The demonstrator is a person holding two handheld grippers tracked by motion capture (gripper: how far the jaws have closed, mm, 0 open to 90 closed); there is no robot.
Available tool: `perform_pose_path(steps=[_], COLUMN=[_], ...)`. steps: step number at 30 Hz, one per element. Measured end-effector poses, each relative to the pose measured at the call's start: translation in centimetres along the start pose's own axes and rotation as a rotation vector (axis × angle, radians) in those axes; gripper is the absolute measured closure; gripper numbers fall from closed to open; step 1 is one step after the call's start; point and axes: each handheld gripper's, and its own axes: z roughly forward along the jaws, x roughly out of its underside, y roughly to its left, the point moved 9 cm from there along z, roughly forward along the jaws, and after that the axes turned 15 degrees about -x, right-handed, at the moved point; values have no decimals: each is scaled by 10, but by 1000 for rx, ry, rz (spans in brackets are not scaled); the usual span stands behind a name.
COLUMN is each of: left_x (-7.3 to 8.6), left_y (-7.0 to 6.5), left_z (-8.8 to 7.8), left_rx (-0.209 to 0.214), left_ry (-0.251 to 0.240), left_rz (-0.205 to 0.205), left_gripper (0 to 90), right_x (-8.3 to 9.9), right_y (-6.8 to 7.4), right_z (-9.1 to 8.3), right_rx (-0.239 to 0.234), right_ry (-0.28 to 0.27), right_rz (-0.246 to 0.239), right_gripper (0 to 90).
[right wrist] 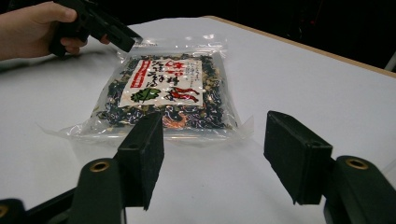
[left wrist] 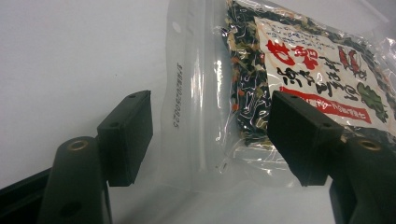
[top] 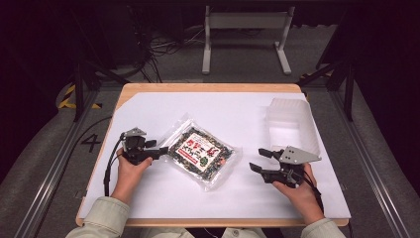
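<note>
A clear plastic packet of dark dried greens with a white, red-lettered label [top: 200,151] is laid flat and at a slant near the middle of a white sheet covering the wooden table [top: 148,104]. The black two-jaw left gripper [top: 159,151] is held in the person's left hand [top: 130,171] at the packet's left end; in the left gripper view [left wrist: 212,128] its jaws are seen set wide apart, one to each side of the packet's clear sealed edge and printed code strip, with the pads [left wrist: 130,135] clear of the film, so nothing is gripped. In the right gripper view the left gripper [right wrist: 122,39] is seen at the packet's [right wrist: 163,91] far end; whether its tip touches the film cannot be told from that view. The black two-jaw right gripper with a grey three-cornered plate on top [top: 260,161] is held in the person's right hand [top: 299,191], just to the right of the packet and apart from it. Its jaws [right wrist: 215,154] are likewise spread wide, empty, and pointed toward the packet's near sealed edge, bare white sheet lying between them. A translucent rectangular plastic tub [top: 292,124] is placed on the sheet at the far right, beyond the right gripper and well apart from the packet.
</note>
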Motion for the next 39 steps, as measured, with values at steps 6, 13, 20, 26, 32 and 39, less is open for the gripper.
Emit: perform_pose_path(steps=[6,13,20,26,32,39], left_x=[2,8,10,11,12,11], left_y=[-2,0,1,2,1,-3], left_z=[0,1,0,-1,-3,-4], left_rx=[27,50,47,51,54,63], left_ry=[18,78,100,107,110,105], left_rz=[-2,-34,-42,-47,-56,-51], left_gripper=[390,511,623,669,757,856], right_x=[1,2,2,2,3,3], right_y=[1,1,1,1,1,1], right_z=[0,1,1,1,1,1], right_rx=[-3,-8,-9,-13,-10,-10], right_ry=[6,10,14,13,16,18], right_rz=[-9,-8,-5,-2,-6,-7], right_gripper=[379,383,383,383,384,384])
